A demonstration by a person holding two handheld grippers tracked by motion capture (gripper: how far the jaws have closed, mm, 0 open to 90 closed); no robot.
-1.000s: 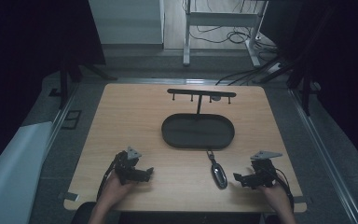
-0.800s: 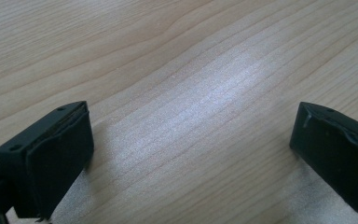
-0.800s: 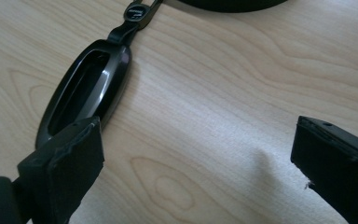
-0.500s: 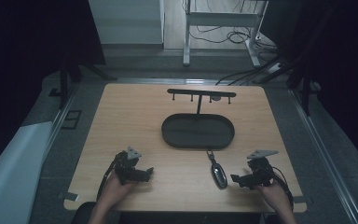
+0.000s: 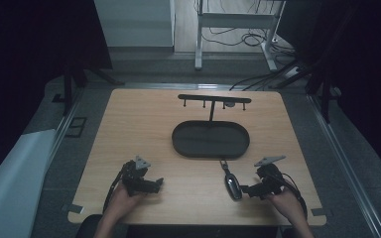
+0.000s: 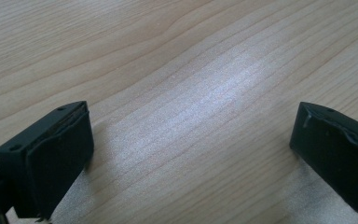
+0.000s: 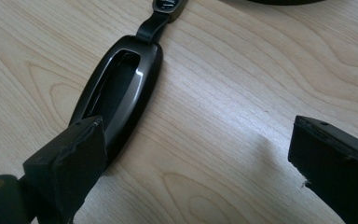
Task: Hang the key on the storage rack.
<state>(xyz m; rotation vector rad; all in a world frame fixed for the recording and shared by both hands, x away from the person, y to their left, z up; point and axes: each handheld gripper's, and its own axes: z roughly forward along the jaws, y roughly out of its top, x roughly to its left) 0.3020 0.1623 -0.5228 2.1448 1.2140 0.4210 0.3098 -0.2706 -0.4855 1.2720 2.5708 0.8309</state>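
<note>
A dark glossy key fob (image 5: 233,185) lies on the wooden table (image 5: 144,124) near the front edge, its short strap (image 7: 151,28) pointing toward a black oval tray (image 5: 211,141). My right gripper (image 5: 248,189) sits just right of the fob, open. In the right gripper view, the right gripper (image 7: 196,158) has its left jaw over the near end of the fob (image 7: 116,88), while the other jaw stands apart over bare wood. My left gripper (image 5: 156,183) rests open at the front left. In its own view, the left gripper (image 6: 191,154) has only wood grain between its jaws.
Behind the tray rises a black T-shaped hook rack (image 5: 213,100) with several pegs. A person's hands hold both grippers from the table's front edge. Cables and a metal frame (image 5: 238,20) lie on the floor beyond the table.
My right gripper has crept a little to the left, closer to the key fob. The left gripper has stayed put.
</note>
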